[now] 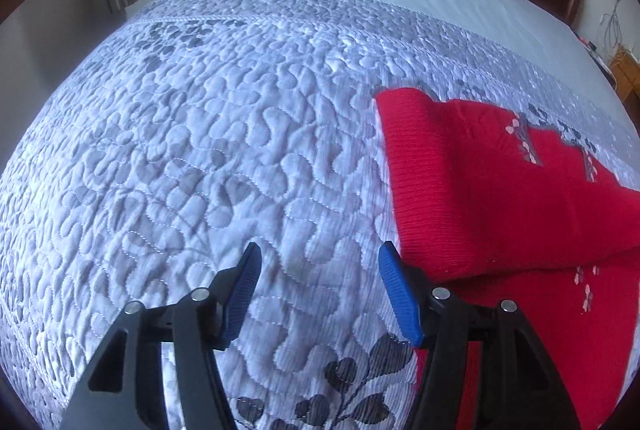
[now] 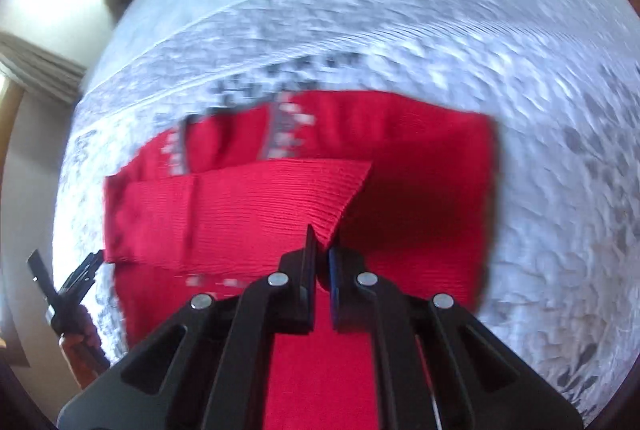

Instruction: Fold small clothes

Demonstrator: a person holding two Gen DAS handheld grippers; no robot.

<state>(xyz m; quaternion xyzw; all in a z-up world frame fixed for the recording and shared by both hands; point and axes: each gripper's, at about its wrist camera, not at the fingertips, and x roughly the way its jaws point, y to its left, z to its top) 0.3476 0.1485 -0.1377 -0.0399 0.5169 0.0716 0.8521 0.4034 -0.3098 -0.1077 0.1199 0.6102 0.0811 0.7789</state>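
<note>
Quilted bedspread (image 1: 200, 150) lies bare beside red sweater (image 2: 248, 206); right tongs (image 2: 322, 254) pinch its edge.

left tool (image 1: 320, 262) spread wide, right tool (image 2: 323, 250) pinched (nearly closed)

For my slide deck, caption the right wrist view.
Right claw pinching a corner of the red sweater above the quilted bedspread.
</note>
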